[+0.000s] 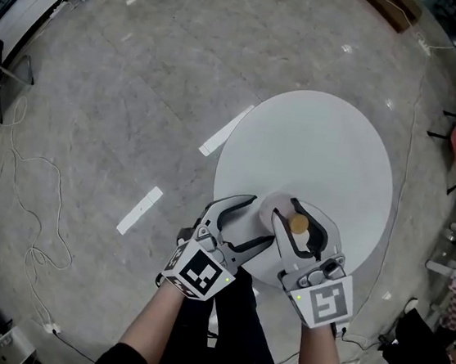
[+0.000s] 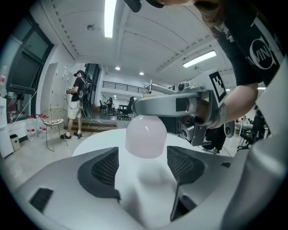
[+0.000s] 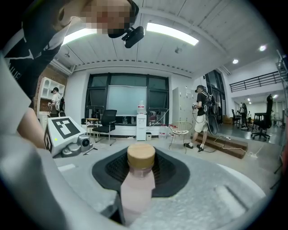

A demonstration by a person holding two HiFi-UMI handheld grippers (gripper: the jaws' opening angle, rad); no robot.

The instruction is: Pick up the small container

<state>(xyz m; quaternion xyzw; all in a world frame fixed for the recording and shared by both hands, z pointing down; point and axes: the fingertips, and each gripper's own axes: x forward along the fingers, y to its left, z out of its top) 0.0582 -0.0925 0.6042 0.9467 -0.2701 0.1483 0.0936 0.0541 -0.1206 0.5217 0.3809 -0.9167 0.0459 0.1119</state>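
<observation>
Right tongs (image 1: 305, 228) clenched on the small container (image 3: 136, 191), pink, wooden-capped, over the tabletop (image 1: 323, 147); left tongs (image 1: 255, 220) released, flanking its base; pickup seems done; next, keep the hold steady.

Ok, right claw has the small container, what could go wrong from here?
Only the right claw grips the small container, so it could slip or pivot. The left claw is open, jaws either side of the container's base without pressing; a nudge could knock it loose. It's held near the edge of the table, so a drop might reach the floor.
</observation>
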